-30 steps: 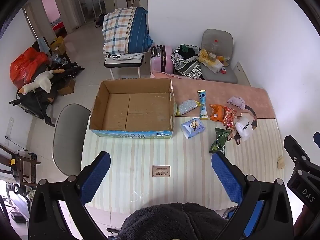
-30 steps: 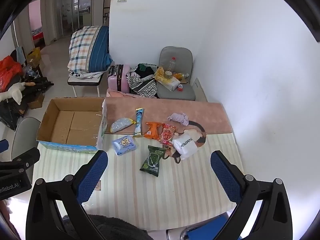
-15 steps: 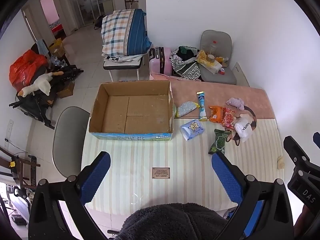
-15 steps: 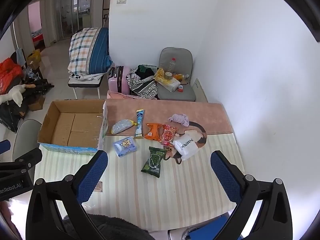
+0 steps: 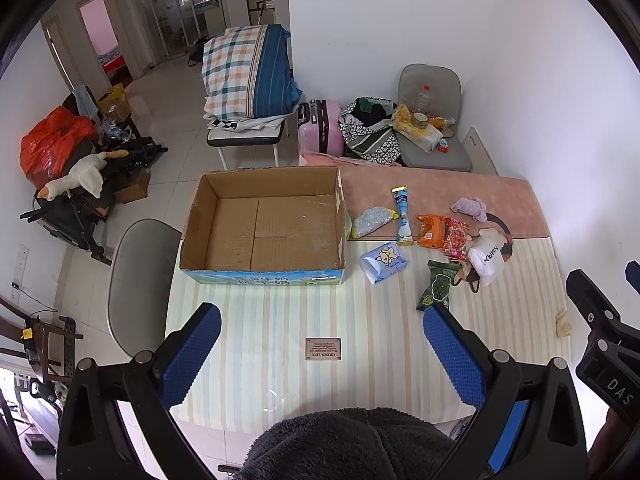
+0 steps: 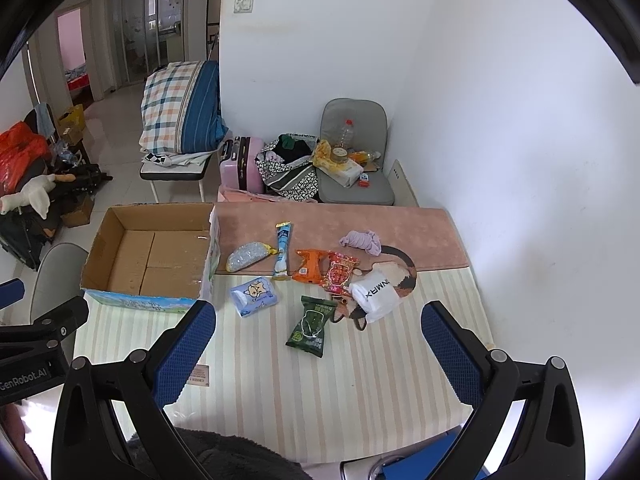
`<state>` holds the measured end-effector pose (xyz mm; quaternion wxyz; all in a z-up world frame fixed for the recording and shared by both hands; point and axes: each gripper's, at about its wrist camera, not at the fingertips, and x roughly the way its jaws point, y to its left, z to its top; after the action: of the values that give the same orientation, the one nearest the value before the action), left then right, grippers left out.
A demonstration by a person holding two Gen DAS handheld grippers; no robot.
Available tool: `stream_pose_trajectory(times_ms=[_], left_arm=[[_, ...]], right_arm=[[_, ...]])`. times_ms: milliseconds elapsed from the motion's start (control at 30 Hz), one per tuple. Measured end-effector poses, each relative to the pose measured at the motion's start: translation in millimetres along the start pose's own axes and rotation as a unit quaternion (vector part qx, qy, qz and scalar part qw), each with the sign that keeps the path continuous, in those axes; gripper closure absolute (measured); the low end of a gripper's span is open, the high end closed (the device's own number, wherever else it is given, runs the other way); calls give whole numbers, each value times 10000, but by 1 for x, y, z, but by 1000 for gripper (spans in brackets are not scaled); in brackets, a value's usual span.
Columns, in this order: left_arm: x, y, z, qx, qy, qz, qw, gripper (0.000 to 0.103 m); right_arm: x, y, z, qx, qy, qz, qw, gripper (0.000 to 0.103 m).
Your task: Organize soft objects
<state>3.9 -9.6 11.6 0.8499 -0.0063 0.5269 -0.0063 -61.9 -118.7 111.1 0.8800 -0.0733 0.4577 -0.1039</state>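
An open, empty cardboard box [image 5: 264, 228] [image 6: 152, 256] stands on the left of the table. To its right lie soft packets: a blue tissue pack [image 5: 383, 262] [image 6: 254, 296], a green snack bag [image 5: 438, 290] [image 6: 312, 326], a white pouch [image 5: 486, 260] [image 6: 376, 295], orange [image 6: 308, 266] and red [image 6: 339, 276] snack bags, a long blue tube packet [image 6: 282, 250], a silvery pouch [image 6: 245, 255] and a lilac cloth [image 6: 362, 240]. My left gripper [image 5: 320, 354] and right gripper [image 6: 318, 352] are both open, empty, held high above the table's near side.
The table [image 5: 280, 340] has a striped cloth and a pink mat [image 6: 320, 220] at the far side. A grey chair [image 5: 140, 280] stands at its left. A dark fleece hat [image 5: 352, 444] is below the cameras. Chairs, a pink suitcase [image 5: 320, 126] and bags stand beyond.
Both grippers have risen and drawn back slightly, so the table and box look a little smaller. Nothing on the table has moved.
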Motion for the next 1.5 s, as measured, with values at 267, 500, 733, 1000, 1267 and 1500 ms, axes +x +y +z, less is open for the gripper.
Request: stream_pose_trajectory(times_ms=[267,500,733,1000,1267,1500], left_arm=[[-5,1,-3,15,-41,20,10000,0],[-7,3,-3,21,-43,37,10000,0],[-8,5,-5,5,-56,17,10000,0],[-10,6,-3,13,-59,11,10000,0],[-14,9,-2,19,-47,-7,10000,0],[-12,6,-2,23,-55,9,10000,0]], right_arm=[[-3,1,-1,-32,-61,42,10000,0],[-3,1,-2,-31,-69,68,9999,0],[-5,2,-1,-44,-91,77,9999,0],[-5,2,0,-36,-76,81,9999,0],[-6,4,0,-37,-78,65,9999,0],[-5,3,1,-17,-44,79,10000,0]])
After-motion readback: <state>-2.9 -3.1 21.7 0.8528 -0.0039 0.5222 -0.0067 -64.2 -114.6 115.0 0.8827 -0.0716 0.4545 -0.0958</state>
